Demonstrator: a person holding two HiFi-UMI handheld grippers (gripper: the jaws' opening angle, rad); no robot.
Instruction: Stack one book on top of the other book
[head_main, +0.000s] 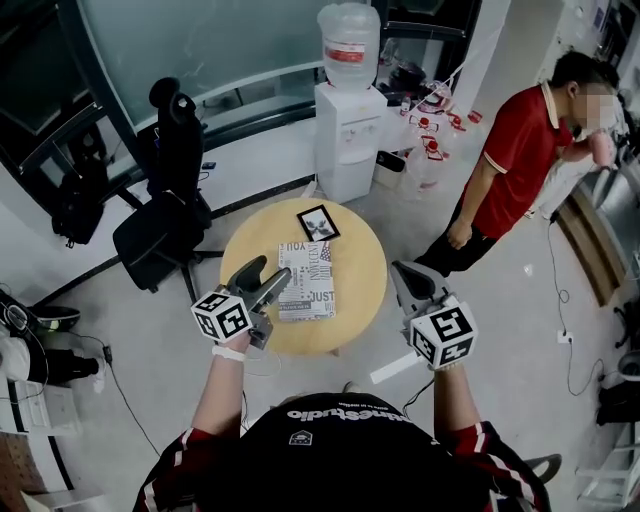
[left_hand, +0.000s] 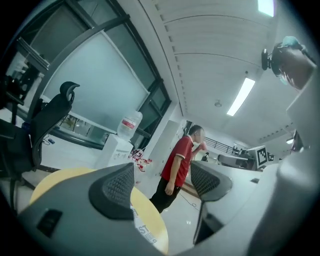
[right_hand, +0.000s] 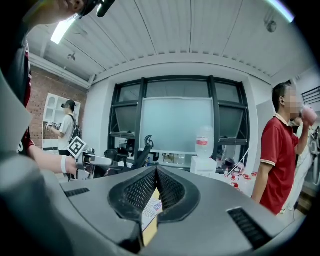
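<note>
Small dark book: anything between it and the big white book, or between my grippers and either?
Nothing visible. Bare table separates the small dark book from the big white book. The left gripper, jaws apart, is at the white book's left edge; the right gripper, jaws together, hangs by the table's right rim.

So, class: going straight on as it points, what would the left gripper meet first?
Probably nothing near: the left gripper aims above the round yellow wooden table and white lettered book, toward the standing person in red; depth unclear.

Table (head_main: 362, 272) right half: bare wood.
Far edge: small book (head_main: 318, 222) lies there.
Middle: large book (head_main: 306, 281).
Beyond left edge: office chair (head_main: 160, 230).
</note>
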